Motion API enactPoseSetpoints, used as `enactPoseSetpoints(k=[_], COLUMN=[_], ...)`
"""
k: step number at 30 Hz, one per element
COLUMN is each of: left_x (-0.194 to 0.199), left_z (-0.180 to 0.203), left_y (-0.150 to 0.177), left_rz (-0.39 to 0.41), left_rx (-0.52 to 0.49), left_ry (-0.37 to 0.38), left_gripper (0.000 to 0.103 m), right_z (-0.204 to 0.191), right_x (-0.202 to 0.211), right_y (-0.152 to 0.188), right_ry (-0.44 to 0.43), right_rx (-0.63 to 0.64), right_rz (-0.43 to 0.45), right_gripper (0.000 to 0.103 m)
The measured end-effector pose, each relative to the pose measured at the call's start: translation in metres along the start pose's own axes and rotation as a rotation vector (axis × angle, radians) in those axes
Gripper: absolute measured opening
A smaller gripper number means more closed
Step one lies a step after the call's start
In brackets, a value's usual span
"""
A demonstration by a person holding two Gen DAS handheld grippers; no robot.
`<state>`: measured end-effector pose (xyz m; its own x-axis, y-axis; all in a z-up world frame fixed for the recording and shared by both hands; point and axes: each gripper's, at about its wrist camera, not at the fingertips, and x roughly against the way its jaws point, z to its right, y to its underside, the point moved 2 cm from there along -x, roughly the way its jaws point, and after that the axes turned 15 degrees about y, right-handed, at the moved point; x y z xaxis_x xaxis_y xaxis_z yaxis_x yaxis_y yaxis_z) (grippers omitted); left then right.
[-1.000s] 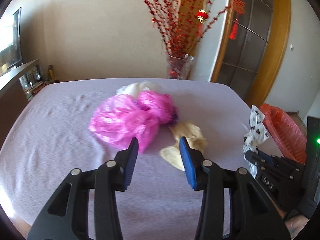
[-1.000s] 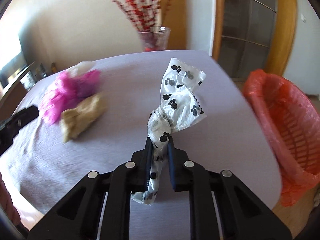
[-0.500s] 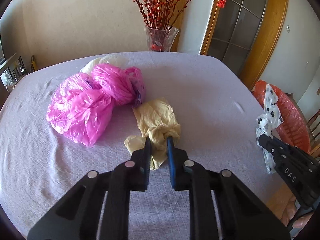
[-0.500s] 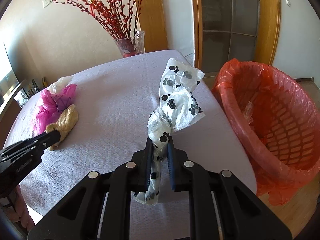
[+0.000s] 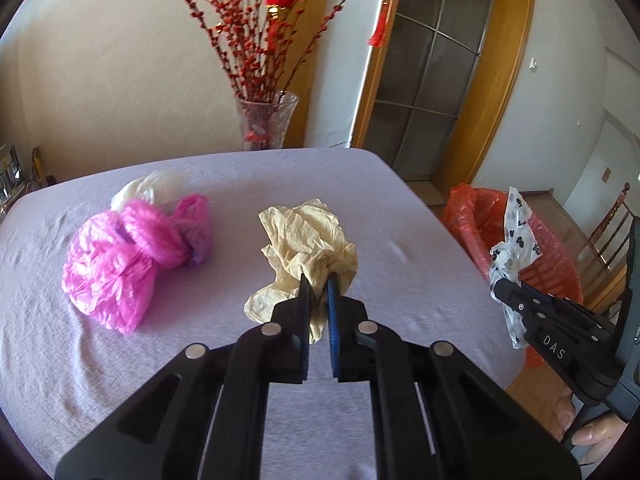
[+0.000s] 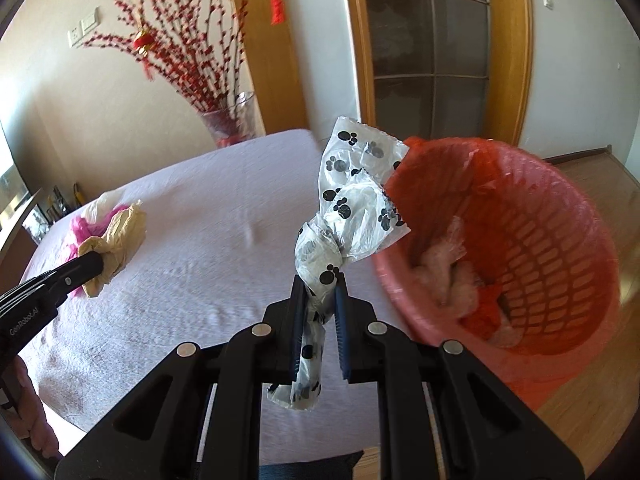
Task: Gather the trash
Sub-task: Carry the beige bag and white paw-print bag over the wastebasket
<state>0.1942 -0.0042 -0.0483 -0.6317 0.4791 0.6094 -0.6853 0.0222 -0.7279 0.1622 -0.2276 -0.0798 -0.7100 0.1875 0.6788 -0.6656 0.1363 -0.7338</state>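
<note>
My left gripper (image 5: 317,285) is shut on a crumpled cream plastic bag (image 5: 308,236), which it holds just above the lilac tablecloth (image 5: 240,360). In the right wrist view that cream bag (image 6: 120,236) shows at the far left. My right gripper (image 6: 321,284) is shut on a knotted white bag with black paw prints (image 6: 352,204), held at the table's right edge beside the red basket (image 6: 540,248). The same paw-print bag (image 5: 514,248) and basket (image 5: 480,216) appear at the right of the left wrist view. A pink bag (image 5: 120,256) and a white bag (image 5: 156,184) lie on the table.
A glass vase of red branches (image 5: 266,124) stands at the table's far edge. The basket, lined with a red bag, holds crumpled trash (image 6: 452,268) and sits on the wooden floor (image 6: 592,400). A wood-framed glass door (image 5: 432,92) is behind. A chair (image 5: 608,232) stands at the far right.
The left gripper has shut on the cream bag and carried it rightward off the cloth. The right gripper has moved right with the paw-print bag, up to the basket.
</note>
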Motion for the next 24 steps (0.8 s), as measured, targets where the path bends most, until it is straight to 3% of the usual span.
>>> enactPoseSetpoints(k=[13, 24], left_x=[-0.035, -0.058], left_z=[0.063, 0.112], left_y=[-0.022, -0.03], left_rz=[-0.011, -0.031], left_rx=[-0.108, -0.14], left_ry=[0.062, 0.196], left_gripper=[0.009, 0.009], right_z=[0.055, 0.099], right_x=[0.006, 0.005], right_y=[-0.006, -0.007], right_ry=[0.09, 0.121], right_rx=[-0.059, -0.136], right_rz=[0.042, 0.034], right_gripper=[0.015, 0.015])
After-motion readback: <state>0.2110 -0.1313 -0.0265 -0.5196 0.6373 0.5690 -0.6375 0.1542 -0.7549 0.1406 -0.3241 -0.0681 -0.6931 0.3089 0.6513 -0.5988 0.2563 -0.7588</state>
